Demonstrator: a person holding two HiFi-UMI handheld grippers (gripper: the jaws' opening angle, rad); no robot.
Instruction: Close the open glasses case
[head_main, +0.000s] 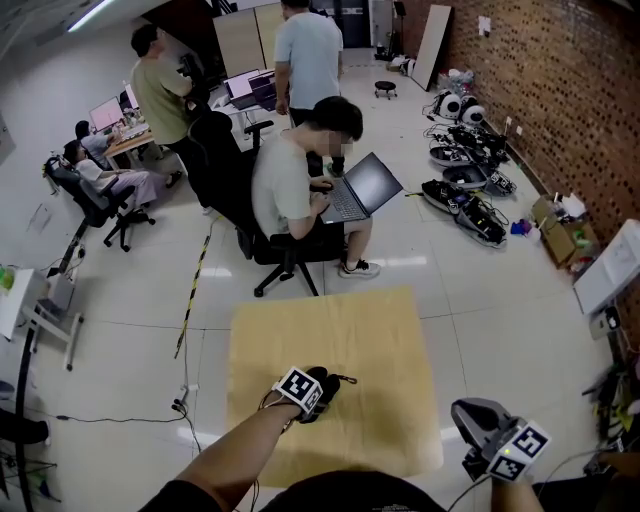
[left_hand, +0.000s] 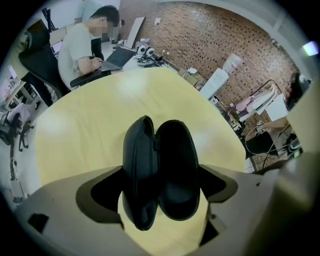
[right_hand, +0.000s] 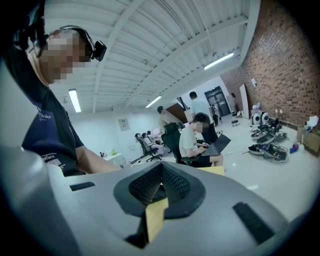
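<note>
Glasses case ajar between spread left tongs
They seem clear of it; right tongs together. Next: press halves shut.

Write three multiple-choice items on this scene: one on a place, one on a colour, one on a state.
1. The glasses case lies:
A on the floor
B on the table, between the left hand-held gripper's jaws
C on a chair

2. The case is:
A red
B white
C black

3. The right hand-held gripper's jaws are:
A together
B wide apart
C clamped on the case

Answers:
1. B: the left gripper view shows the case on the yellow tabletop between the spread jaws.
2. C: both halves are black.
3. A: the right gripper view shows the pads meeting.
</note>
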